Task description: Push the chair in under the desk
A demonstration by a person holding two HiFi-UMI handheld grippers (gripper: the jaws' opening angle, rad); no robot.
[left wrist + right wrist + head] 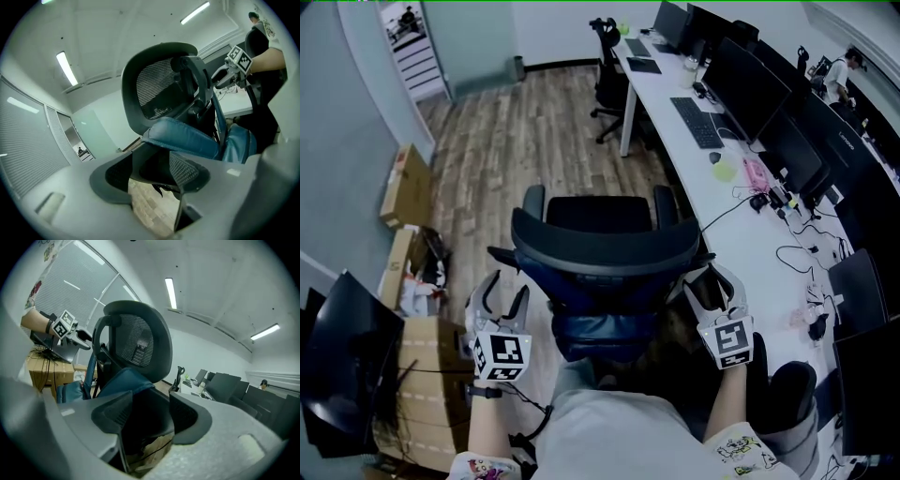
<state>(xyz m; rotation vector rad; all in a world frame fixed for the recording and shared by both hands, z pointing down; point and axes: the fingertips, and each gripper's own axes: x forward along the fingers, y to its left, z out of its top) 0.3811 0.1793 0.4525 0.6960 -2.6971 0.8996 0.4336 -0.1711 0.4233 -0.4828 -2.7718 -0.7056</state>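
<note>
Setting up the push: L gripper (504,292) & R gripper (712,286), jaws apart, flank chair (605,248) back. Next, prob. shove it toward desk (741,234), R gripper's side.

the chair (605,246) is a black office chair with a mesh back, a curved headrest and a blue pad (600,330) low on its back. it stands upright, just beside the long white desk's (741,272) edge, its seat not under it, back toward the person.
</note>
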